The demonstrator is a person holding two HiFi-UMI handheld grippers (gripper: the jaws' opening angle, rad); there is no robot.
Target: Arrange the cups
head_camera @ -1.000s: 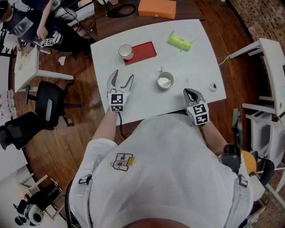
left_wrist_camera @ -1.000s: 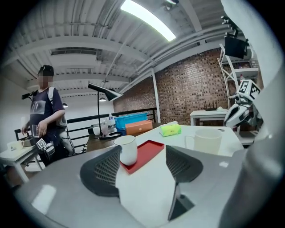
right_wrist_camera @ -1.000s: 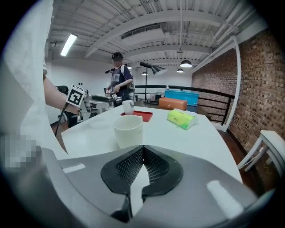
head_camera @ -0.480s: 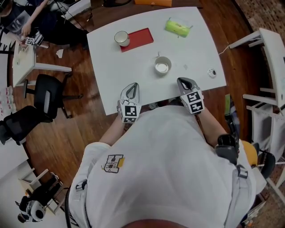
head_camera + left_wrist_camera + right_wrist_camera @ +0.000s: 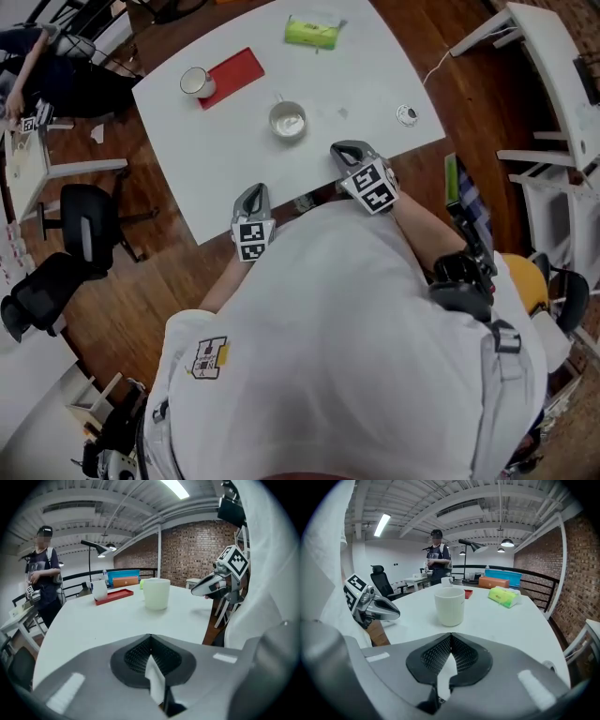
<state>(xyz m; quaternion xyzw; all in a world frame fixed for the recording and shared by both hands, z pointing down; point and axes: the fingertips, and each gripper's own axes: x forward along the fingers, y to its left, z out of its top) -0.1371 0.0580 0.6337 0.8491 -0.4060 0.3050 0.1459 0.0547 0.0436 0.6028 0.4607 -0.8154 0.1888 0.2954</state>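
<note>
the left gripper (image 5: 252, 192) and right gripper (image 5: 341, 149) hovered at the tabletop (image 5: 375, 75) edge, fingers pressed together on nothing, seemingly idle. one cup (image 5: 288, 121) stood mid-tabletop, the other cup (image 5: 196, 82) by the red tray (image 5: 234, 75).

Head view: looking steeply down from high above the person's shoulders, taking in the whole white tabletop (image 5: 225, 159) and the wooden floor (image 5: 122, 281) around it.
Left gripper view: sitting low at the tabletop's near edge, facing across it, with the white cup (image 5: 156, 593) close ahead.
Right gripper view: sitting low at the same edge, facing across the tabletop, with that cup close ahead too.
Shared: all three are showing the white cup and the red tray (image 5: 234, 73).
</note>
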